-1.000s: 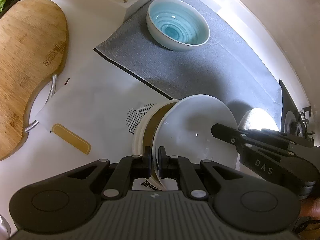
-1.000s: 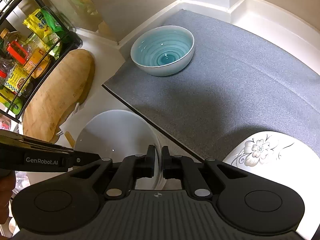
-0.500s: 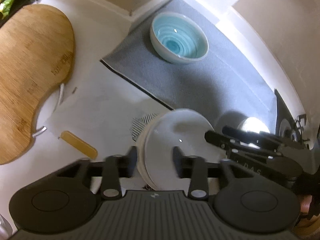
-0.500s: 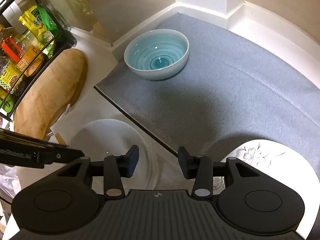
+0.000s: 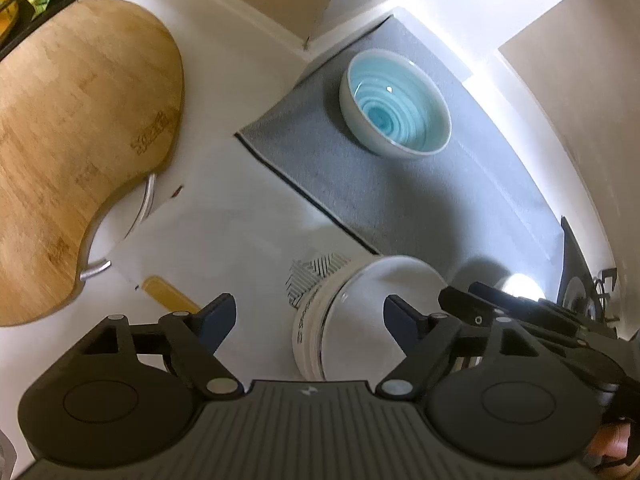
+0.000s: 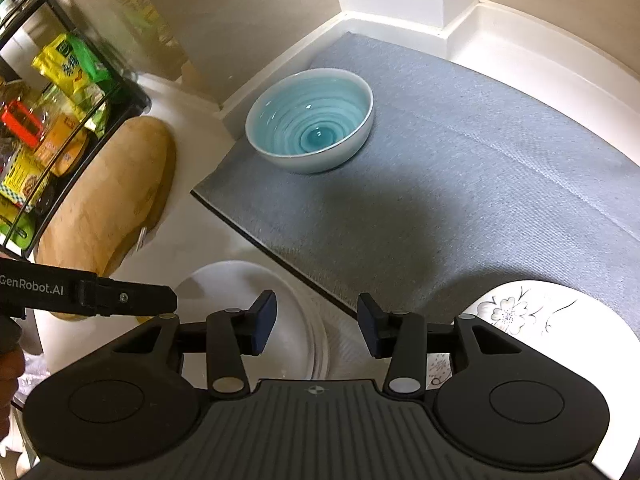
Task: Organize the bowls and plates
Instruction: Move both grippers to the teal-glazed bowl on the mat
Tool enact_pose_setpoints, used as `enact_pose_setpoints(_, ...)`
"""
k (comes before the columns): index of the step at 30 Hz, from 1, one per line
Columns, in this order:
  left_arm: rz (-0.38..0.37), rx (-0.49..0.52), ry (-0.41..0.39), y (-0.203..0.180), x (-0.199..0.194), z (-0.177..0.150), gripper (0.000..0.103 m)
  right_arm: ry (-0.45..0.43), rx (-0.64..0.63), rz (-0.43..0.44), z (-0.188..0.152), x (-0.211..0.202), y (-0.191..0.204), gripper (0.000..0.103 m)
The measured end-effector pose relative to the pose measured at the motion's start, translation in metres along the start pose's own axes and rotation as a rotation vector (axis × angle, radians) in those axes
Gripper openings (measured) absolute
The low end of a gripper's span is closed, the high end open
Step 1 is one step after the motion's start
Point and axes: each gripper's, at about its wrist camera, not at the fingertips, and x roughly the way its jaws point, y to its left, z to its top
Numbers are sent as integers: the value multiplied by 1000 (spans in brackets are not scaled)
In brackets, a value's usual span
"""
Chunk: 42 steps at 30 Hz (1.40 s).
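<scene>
Left gripper [image 5: 308, 322] jaws opening, wide apart, nothing pinched; white plates [image 5: 360, 320] sit below and between the fingers, pads clear of the rim. Right gripper [image 6: 316, 322] jaws also opening, partly spread, empty; right edge of the plates [image 6: 256, 300] lies under its left finger, no contact visible. Plates are a stack, at least 2 rims visible, on the white counter [image 5: 240, 220] just off the near edge of the grey mat [image 6: 460, 200]; a hatched-pattern sheet [image 5: 312, 276] pokes out from under them. Blue bowl [image 6: 312, 132] upright on the mat's far corner, well apart from the stack. Floral plate [image 6: 532, 320] on the mat's near right, partly behind the right gripper. Wooden board [image 5: 80, 140] far left on the counter; rack of packets [image 6: 44, 128] beyond it.
</scene>
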Motion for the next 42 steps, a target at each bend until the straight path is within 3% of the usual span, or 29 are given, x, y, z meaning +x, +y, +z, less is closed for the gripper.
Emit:
enact_pose_setpoints(2, -14, -12, 1, 1, 0, 4, 93, -1, 3, 2, 1, -1, 0, 50)
enact_pose_setpoints(9, -20, -81, -30, 4, -1, 21, 93, -49, 34, -14, 12, -11, -10, 54)
enact_pose_setpoints(20, -25, -118, -135, -8, -9, 56, 93, -214, 158, -53, 51, -46, -54, 58)
enact_pose_setpoints(30, -16, -150, -167, -23, 17, 76, 93, -169, 266, 33, 59, -19, -63, 58)
enact_pose_setpoints(42, 51, -298, -157, -12, 64, 97, 93, -129, 250, 30, 88, 43, -58, 58)
